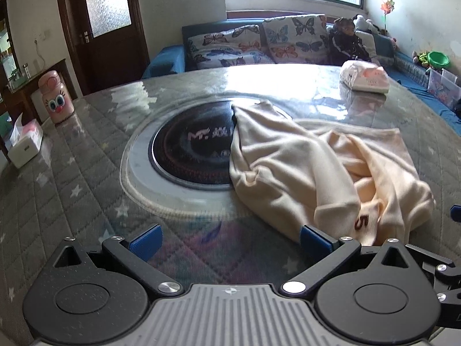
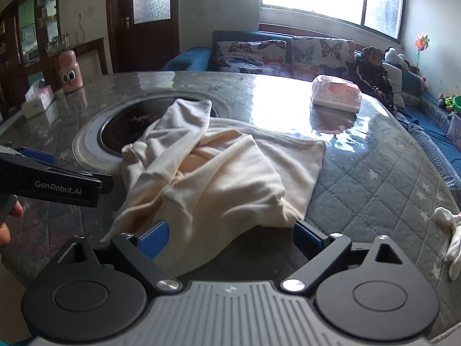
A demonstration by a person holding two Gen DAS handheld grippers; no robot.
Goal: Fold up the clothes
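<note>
A crumpled cream garment [image 2: 213,170] lies on the glass-topped table [image 2: 374,178], partly over the inset cooktop [image 1: 190,152]. Both the left gripper [image 1: 230,238] and right gripper [image 2: 230,238] are spread wide and empty. A grab into the bunched folds may catch several layers, dragging the cloth across the slick glass.

Cream garment [image 2: 219,173]: near hem hidden behind right gripper [image 2: 230,238] | burner [image 1: 193,150]: right part covered | white cloth [image 2: 452,239]: cut off by right edge

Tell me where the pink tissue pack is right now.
The pink plastic tissue pack sits on the glass-covered round table, far right side near the butterfly-print sofa cushions, beyond the crumpled cream garment.
</note>
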